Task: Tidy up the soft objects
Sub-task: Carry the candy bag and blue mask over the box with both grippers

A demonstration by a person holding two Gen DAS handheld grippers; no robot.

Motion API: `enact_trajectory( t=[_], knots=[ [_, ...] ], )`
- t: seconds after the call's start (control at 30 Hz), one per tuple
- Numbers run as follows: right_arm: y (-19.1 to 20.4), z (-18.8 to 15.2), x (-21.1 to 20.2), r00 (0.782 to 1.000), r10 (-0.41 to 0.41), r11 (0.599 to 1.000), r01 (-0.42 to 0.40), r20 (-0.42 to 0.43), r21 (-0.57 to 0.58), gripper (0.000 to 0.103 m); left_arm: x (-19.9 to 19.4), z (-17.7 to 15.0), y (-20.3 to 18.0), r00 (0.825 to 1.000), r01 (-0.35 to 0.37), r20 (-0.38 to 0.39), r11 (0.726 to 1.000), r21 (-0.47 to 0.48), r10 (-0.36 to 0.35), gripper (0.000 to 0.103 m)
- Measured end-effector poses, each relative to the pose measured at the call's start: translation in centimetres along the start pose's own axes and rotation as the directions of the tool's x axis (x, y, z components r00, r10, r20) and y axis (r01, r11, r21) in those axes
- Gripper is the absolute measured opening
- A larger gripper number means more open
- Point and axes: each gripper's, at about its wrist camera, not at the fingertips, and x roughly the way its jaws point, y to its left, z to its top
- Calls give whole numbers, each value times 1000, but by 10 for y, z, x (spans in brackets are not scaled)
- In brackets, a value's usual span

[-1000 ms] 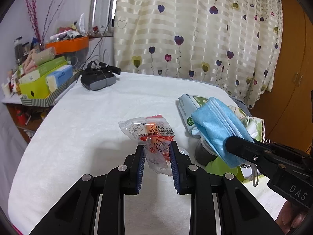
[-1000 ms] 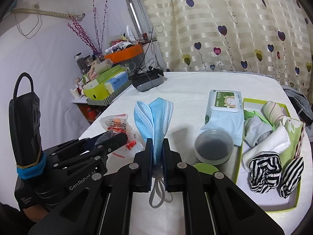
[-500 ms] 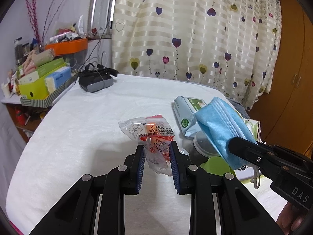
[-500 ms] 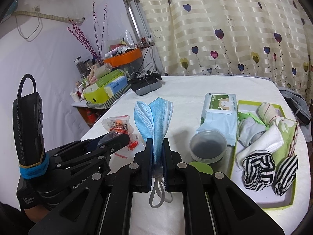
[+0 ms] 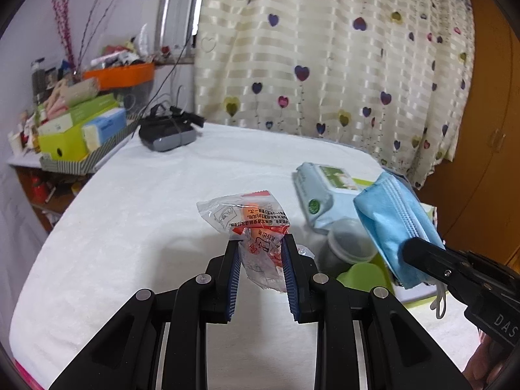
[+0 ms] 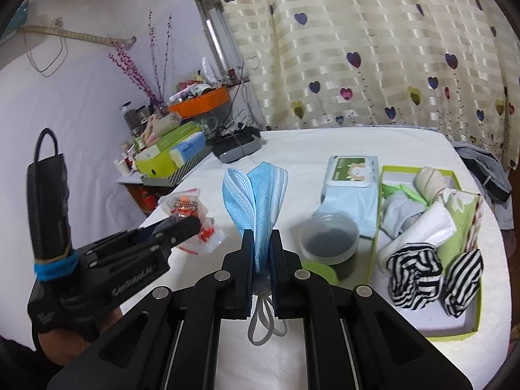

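Observation:
My left gripper [image 5: 261, 243] is shut on a clear plastic packet with orange pieces and red print [image 5: 253, 224], held above the white table [image 5: 136, 227]. The same packet [image 6: 187, 209] shows at the left gripper's tip in the right wrist view. My right gripper [image 6: 260, 237] is shut on a folded blue face mask [image 6: 256, 195], whose white ear loops [image 6: 265, 321] hang below the jaws. In the left wrist view the mask [image 5: 395, 221] sticks up at the right. A green-rimmed box [image 6: 468, 331] on the right holds striped and white rolled cloths.
A wet-wipes pack [image 6: 352, 182] and a round lidded plastic tub [image 6: 330, 239] lie beside the box, with a green lid [image 5: 364, 276] next to the tub. A dark headset [image 5: 167, 135] sits at the far table edge. A cluttered shelf [image 5: 81, 130] stands left; curtains hang behind.
Both grippers keep their grips and hardly move. The view has drifted slightly, so the tub and wipes pack sit a little further right in the left wrist view.

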Motion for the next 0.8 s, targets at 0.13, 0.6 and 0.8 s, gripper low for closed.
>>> enact_trajectory(
  t=[0.13,0.6,0.8],
  knots=[
    [2,0,13,1000,4,1000,-4,-28,-8,9,26,-2,20,999,-26,-38,999,-23,25,23],
    [18,6,67,993,15,999,-21,-113,-50,8,108,-23,74,974,-50,-225,992,-120,22,22],
    [16,8,56,996,8,999,-12,-91,-46,8,86,-13,59,985,-51,-172,994,-92,35,21]
  ],
)
